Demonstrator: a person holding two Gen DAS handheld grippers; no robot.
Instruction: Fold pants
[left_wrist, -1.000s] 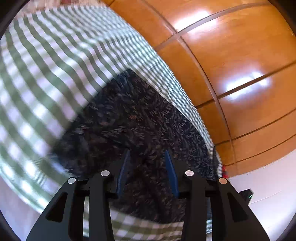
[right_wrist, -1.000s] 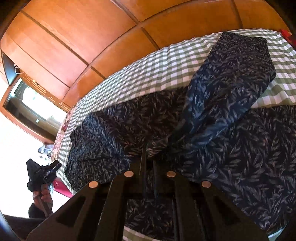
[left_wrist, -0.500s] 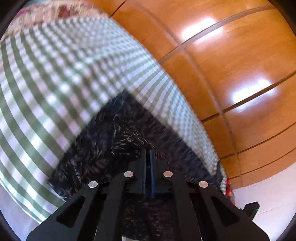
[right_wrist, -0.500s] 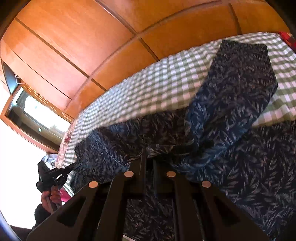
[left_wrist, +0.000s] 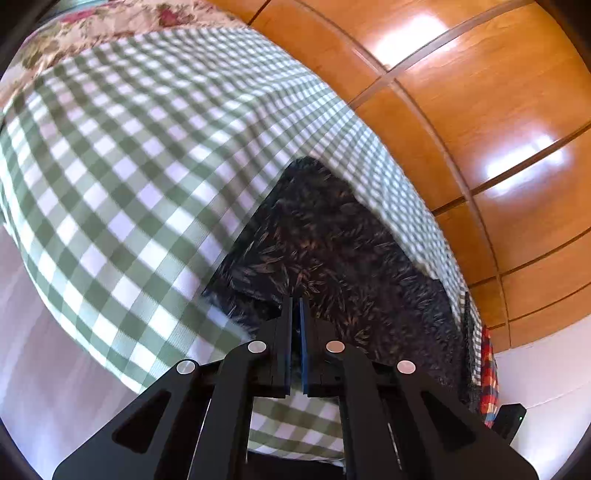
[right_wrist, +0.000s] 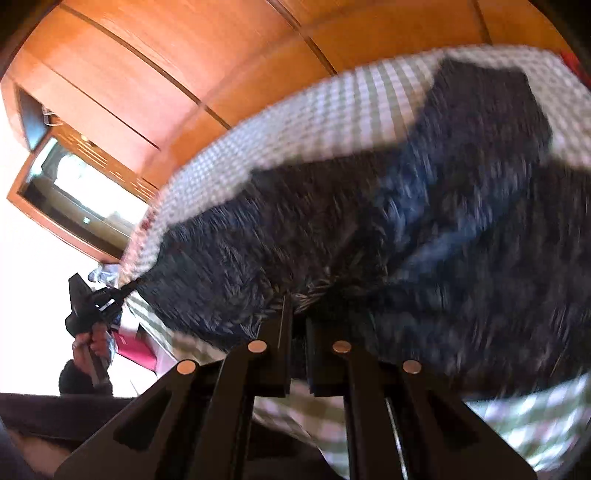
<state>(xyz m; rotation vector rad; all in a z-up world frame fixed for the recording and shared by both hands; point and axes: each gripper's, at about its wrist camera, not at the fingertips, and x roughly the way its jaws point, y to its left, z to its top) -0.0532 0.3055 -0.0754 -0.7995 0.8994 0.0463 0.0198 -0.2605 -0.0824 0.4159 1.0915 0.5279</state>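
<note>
Dark navy pants with a leaf print (left_wrist: 332, 251) lie on a bed with a green and white checked cover (left_wrist: 122, 155). My left gripper (left_wrist: 295, 306) is shut on the near edge of the pants. In the right wrist view the pants (right_wrist: 424, 221) spread across the checked cover (right_wrist: 332, 107), blurred by motion. My right gripper (right_wrist: 298, 310) is shut on a bunched fold of the pants. The left gripper (right_wrist: 92, 299) also shows at the far left of that view, pinching a corner of the pants.
Orange wooden wall panels (left_wrist: 480, 92) stand behind the bed. A floral cloth (left_wrist: 110, 22) lies at the bed's far end. A red plaid cloth (left_wrist: 487, 369) hangs at the right edge. A bright window (right_wrist: 74, 192) is at the left.
My left gripper went from open over the pants to shut on their edge, then pulled it. My right gripper stayed shut on the fold and is moving fast, which blurs its view.
</note>
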